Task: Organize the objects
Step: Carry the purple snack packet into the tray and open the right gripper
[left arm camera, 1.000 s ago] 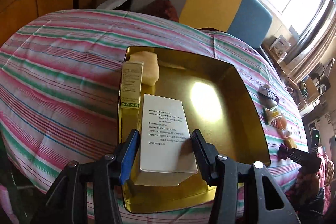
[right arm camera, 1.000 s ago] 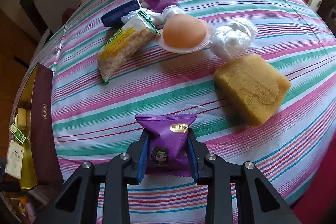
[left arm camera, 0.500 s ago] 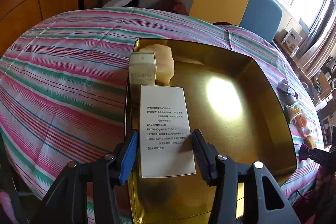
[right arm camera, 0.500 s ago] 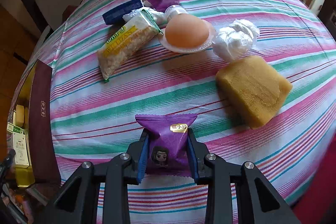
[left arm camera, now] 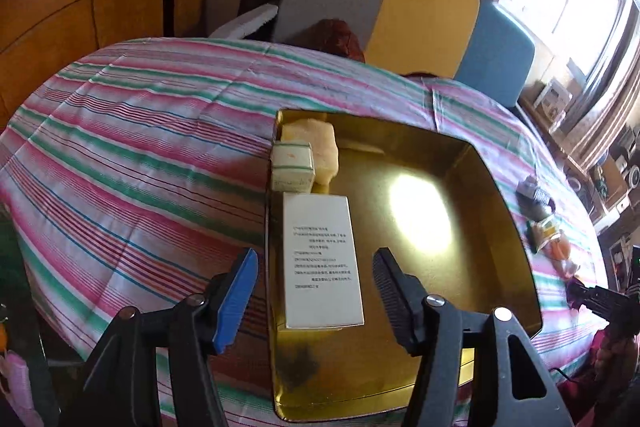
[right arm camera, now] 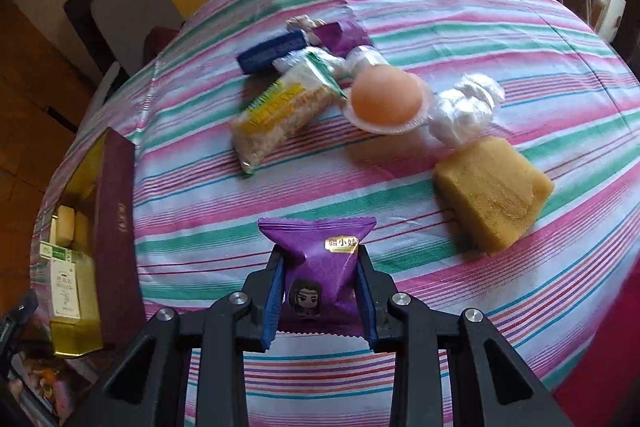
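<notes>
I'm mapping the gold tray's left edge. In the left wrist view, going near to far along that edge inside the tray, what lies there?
White printed box → small green-banded carton → pale yellow sponge block, all inside the gold tray.

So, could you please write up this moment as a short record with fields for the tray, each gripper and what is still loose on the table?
tray: gold tray on the striped tablecloth
in tray: white box, small green-trimmed box, pale sponge, along its left wall
left gripper: jaws opening, pads clear of the white box between them
right gripper: shut on purple packet
loose on table: yellow sponge, jelly cup, cracker pack, white bag
</notes>
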Demonstrator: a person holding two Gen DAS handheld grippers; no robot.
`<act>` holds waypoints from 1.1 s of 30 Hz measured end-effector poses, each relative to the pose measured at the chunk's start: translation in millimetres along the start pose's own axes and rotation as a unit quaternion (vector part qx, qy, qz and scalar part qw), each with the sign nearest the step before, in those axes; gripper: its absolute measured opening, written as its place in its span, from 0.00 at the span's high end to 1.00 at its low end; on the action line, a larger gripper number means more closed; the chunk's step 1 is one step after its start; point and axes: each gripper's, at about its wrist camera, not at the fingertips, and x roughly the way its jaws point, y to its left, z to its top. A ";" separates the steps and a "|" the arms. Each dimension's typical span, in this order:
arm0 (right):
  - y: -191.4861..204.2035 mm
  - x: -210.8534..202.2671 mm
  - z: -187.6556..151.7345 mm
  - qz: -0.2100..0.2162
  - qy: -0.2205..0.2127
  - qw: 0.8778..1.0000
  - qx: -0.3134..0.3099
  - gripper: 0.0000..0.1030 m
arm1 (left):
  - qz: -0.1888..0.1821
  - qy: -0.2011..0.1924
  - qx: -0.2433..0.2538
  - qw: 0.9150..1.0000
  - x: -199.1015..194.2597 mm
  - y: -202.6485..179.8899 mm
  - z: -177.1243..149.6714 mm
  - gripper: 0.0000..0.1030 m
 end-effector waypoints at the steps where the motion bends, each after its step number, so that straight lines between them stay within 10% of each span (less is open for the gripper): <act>1: 9.6 -8.1 0.0 0.008 -0.007 1.000 -0.011 0.69 | -0.003 -0.007 -0.007 1.000 -5.6 2.5 0.7 0.41; 8: 146.8 -53.3 -15.8 0.107 -0.049 0.980 -0.160 0.69 | -0.012 -0.036 -0.041 0.998 -36.4 21.0 -1.7 0.41; 16: 289.1 -4.2 -75.0 0.176 0.028 0.937 -0.300 0.69 | -0.014 -0.030 -0.050 0.998 -42.0 29.4 -17.1 0.41; 33: 354.2 83.6 -137.1 0.161 0.111 0.911 -0.363 0.68 | -0.018 -0.012 -0.083 0.996 -31.8 57.3 -32.1 0.41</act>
